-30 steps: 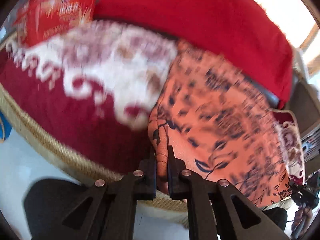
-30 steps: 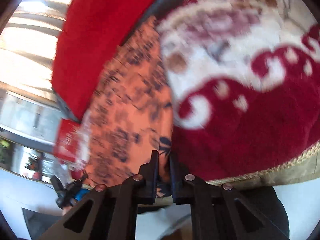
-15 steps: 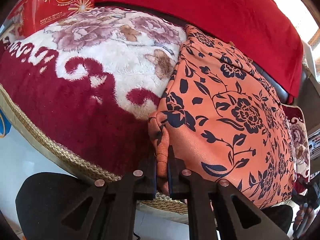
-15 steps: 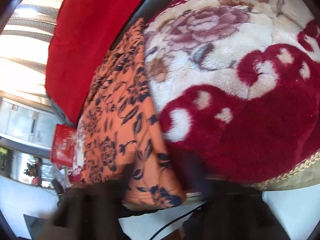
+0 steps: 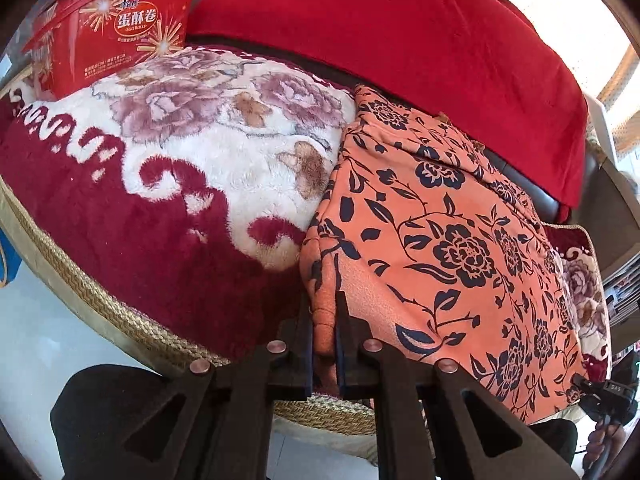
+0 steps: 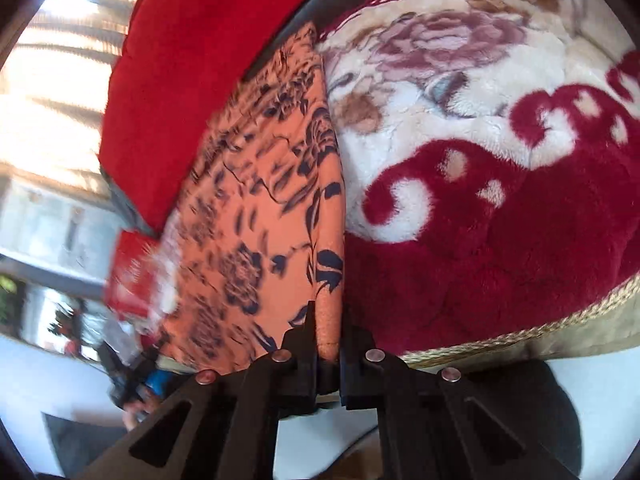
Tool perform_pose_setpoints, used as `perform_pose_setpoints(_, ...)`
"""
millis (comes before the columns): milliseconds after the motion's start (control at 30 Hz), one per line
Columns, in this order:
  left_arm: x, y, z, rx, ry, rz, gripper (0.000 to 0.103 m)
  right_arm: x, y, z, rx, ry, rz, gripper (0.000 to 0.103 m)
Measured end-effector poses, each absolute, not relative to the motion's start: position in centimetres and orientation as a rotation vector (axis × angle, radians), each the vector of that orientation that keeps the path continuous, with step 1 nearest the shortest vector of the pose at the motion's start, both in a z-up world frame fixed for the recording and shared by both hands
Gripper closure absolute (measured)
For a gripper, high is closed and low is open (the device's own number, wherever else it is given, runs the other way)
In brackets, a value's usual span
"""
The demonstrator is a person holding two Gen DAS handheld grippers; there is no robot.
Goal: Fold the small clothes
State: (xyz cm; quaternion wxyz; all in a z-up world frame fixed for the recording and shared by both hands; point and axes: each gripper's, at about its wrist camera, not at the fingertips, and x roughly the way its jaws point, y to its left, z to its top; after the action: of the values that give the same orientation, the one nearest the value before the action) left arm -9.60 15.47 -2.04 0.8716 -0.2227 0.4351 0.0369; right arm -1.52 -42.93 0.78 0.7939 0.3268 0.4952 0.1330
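An orange garment with navy floral print [image 5: 452, 240] is spread on a plush red-and-cream blanket [image 5: 160, 184]; one near corner is pinched by the left gripper [image 5: 324, 320]; the other, released half a second ago, is re-clamped by the right gripper [image 6: 329, 328]; folding looks ready to proceed.

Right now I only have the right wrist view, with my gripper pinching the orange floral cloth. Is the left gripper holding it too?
Observer: Yes. The left gripper is shut on the near corner of the orange floral cloth.
Operator: There's a red blur at my left edge. What is it?
Observer: A red egg-roll box, at the far corner of the plush blanket, well apart from the cloth.
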Motion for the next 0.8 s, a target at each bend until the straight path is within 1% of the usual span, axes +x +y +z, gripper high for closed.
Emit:
perform_pose_setpoints(100,-8.7,15.8,-4.1,-0.483,1.004,0.097,0.095,-1.3,-43.7,-1.5,0.763,1.1,0.29,0.096)
perform_pose_setpoints(133,-8.6,15.9,-3.9,-0.493,1.004,0.091,0.095,-1.2,-43.7,-2.0,0.803,1.101,0.307,0.096)
perform_pose_setpoints(167,-8.6,16.0,-3.2,-0.494,0.984,0.086,0.095,-1.2,-43.9,-1.8,0.834,1.091,0.326,0.096)
perform_pose_setpoints(233,-8.5,16.0,-0.6,-0.472,0.888,0.067,0.095,-0.8,-43.7,0.1,0.879,1.016,0.389,0.096)
perform_pose_setpoints(300,-7.8,15.8,-0.2,-0.446,0.878,0.069,0.095,-0.2,-43.4,1.4,0.858,0.977,0.413,0.096)
perform_pose_setpoints(333,-7.3,15.8,-1.0,-0.451,0.91,0.071,0.095,0.2,-43.3,1.4,0.836,0.982,0.408,0.096)
perform_pose_setpoints(400,-6.2,15.9,-3.2,-0.465,1.005,0.088,0.095,1.0,-43.2,-0.8,0.855,1.041,0.38,0.096)
perform_pose_setpoints(467,-5.6,15.9,-3.1,-0.481,1.011,0.084,0.095,1.5,-43.1,-2.2,0.881,1.077,0.373,0.096)
perform_pose_setpoints(500,-4.8,15.8,-1.9,-0.468,0.989,0.073,0.095,1.9,-42.8,-1.9,0.878,1.074,0.383,0.096)
perform_pose_setpoints(567,-2.7,15.3,1.0,-0.437,0.931,0.023,0.095,3.3,-42.3,0.1,0.85,1.042,0.41,0.096)
perform_pose_setpoints(667,3.9,14.5,6.7,-0.376,0.813,-0.064,0.096,8.6,-41.2,4.6,0.798,0.962,0.491,0.096)
perform_pose_setpoints(733,9.0,14.5,9.7,-0.36,0.74,-0.1,0.096,14.2,-40.6,8.5,0.734,0.874,0.528,0.096)
perform_pose_setpoints(800,14.6,14.0,10.7,-0.332,0.722,-0.089,0.095,19.3,-41.5,10.8,0.735,0.808,0.513,0.096)
